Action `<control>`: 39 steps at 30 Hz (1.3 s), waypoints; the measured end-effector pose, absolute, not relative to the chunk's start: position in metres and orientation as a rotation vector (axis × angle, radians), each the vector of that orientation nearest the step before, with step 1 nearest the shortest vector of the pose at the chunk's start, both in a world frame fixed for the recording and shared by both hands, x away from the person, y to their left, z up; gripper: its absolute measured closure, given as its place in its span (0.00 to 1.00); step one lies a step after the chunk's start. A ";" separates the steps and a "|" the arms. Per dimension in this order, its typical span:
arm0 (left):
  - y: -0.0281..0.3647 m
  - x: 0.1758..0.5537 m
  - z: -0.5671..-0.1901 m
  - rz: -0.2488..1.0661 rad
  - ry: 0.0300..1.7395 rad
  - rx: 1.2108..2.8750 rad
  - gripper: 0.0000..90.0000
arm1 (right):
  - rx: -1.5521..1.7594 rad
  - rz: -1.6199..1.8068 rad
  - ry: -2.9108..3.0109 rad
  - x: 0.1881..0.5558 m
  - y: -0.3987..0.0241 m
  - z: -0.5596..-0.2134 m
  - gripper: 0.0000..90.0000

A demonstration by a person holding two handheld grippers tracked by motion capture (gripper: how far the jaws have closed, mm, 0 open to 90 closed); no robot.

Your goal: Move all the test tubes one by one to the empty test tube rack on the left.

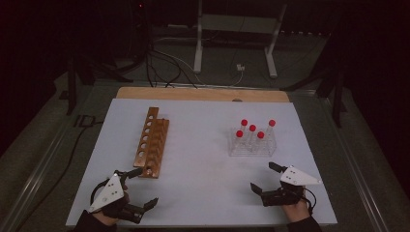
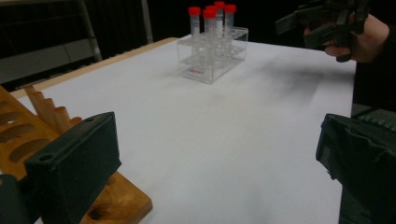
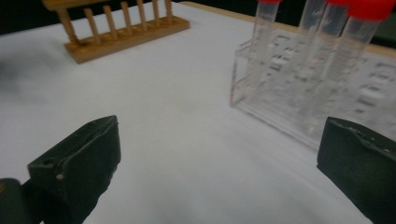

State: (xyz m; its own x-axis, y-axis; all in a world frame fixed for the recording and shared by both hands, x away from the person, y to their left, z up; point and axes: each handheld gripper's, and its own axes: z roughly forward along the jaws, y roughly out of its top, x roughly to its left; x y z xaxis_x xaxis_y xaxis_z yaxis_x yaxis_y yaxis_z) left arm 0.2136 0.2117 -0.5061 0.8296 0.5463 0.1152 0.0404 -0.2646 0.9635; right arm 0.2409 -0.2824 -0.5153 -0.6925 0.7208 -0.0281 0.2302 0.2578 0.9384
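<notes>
Resting low at the bottom of the high view, the left tool (image 1: 137, 187) and the right tool (image 1: 264, 177) both stand with jaws wide and nothing between them; each sits near the front edge of the white desk (image 1: 198, 145), one at the lower left of the frame and one at the lower right, which reads as a ready stance with the work not yet taken up.

Five tubes with red caps (image 1: 252, 131) stand upright in a clear rack (image 1: 253, 145) in the right half of the frame, just above the right tool; in the right gripper view the rack (image 3: 299, 93) fills the upper right, close ahead of the open jaws, so that tool seems placed to take a tube first; its wide opening would suit closing round a slim tube from the side.

A wooden rack (image 1: 151, 141) with a row of empty holes lies in the left half of the frame, its near end just beside the upper jaw of the left tool; in the left gripper view the wood (image 2: 116, 200) shows behind the left jaw, whether touching I cannot tell; that tool looks placed to steady the wooden rack while tubes are moved across, judging from the empty holes and the full clear rack well apart from it.
</notes>
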 end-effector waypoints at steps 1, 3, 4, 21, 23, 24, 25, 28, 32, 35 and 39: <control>0.211 0.214 -0.506 0.509 0.449 1.789 0.00 | 0.861 1.388 2.070 0.240 -0.281 -0.517 0.00; 0.211 0.215 -0.507 0.509 0.455 1.791 0.00 | 0.853 1.376 2.061 0.239 -0.280 -0.518 0.00; 0.212 0.215 -0.507 0.512 0.458 1.791 0.00 | 0.853 1.376 2.061 0.239 -0.280 -0.518 0.00; 0.209 0.217 -0.509 0.499 0.460 1.804 0.00 | 0.975 1.325 2.132 0.237 -0.277 -0.509 0.00; 0.210 0.217 -0.509 0.493 0.463 1.798 0.00 | 0.977 1.335 2.133 0.236 -0.276 -0.507 0.00; 0.210 0.217 -0.509 0.492 0.464 1.798 0.00 | 0.975 1.342 2.133 0.236 -0.275 -0.505 0.00; 0.210 0.218 -0.509 0.491 0.464 1.796 0.00 | 0.977 1.358 2.128 0.234 -0.275 -0.500 0.00; 0.211 0.218 -0.508 0.486 0.461 1.791 0.00 | 0.966 1.364 2.120 0.234 -0.273 -0.489 0.00; 0.210 0.217 -0.508 0.486 0.456 1.791 0.00 | 0.966 1.398 2.087 0.235 -0.275 -0.471 0.00; 0.211 0.218 -0.508 0.483 0.456 1.788 0.00 | 0.960 1.410 2.073 0.239 -0.275 -0.462 0.00; 0.211 0.218 -0.508 0.481 0.461 1.784 0.00 | 0.953 1.410 2.067 0.250 -0.275 -0.454 0.00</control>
State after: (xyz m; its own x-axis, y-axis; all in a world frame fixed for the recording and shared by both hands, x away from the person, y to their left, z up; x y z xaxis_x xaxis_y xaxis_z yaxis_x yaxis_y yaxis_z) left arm 0.2178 0.2112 -0.5078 0.8374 0.5399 0.0853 0.0624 -0.2495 0.9664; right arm 0.2496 -0.2748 -0.4536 -0.6546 0.7559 0.0094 0.2846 0.2349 0.9294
